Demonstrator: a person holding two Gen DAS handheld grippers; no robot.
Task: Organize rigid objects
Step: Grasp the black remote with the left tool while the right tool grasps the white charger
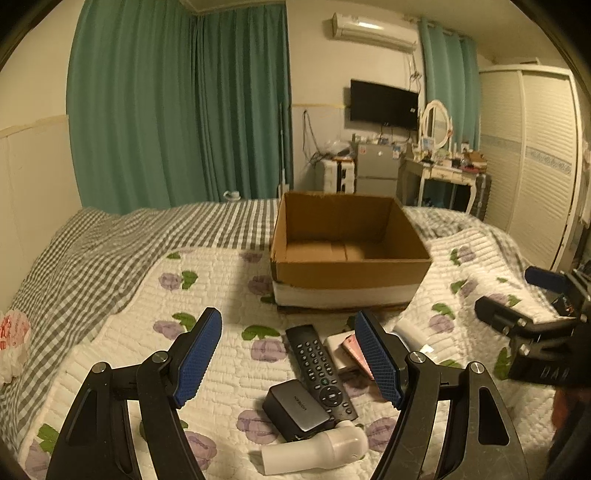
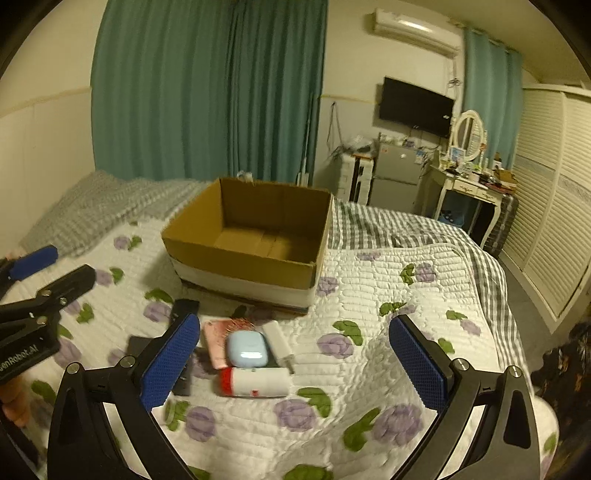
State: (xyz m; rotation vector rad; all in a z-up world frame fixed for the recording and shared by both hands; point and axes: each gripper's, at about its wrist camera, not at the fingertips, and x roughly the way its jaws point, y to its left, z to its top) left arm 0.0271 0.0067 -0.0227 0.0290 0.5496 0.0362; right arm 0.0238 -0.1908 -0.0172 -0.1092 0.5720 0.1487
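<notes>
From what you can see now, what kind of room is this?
Most likely a bedroom: a quilted bed, a wall television and a dressing table with mirror.

Before you, teal curtains [image 1: 177, 107] hang floor-length behind a bed [image 1: 92, 258] spread with a grey checked blanket and a white quilt [image 2: 369, 295] printed with purple flowers. On the far wall you see an air conditioner [image 1: 373, 31] above a dark television [image 1: 384, 105]. Below it stand a small grey fridge [image 1: 376, 166] and a cluttered dressing table [image 2: 469, 188] with an oval mirror [image 2: 469, 134], beside a white louvred wardrobe [image 1: 535, 155].
</notes>
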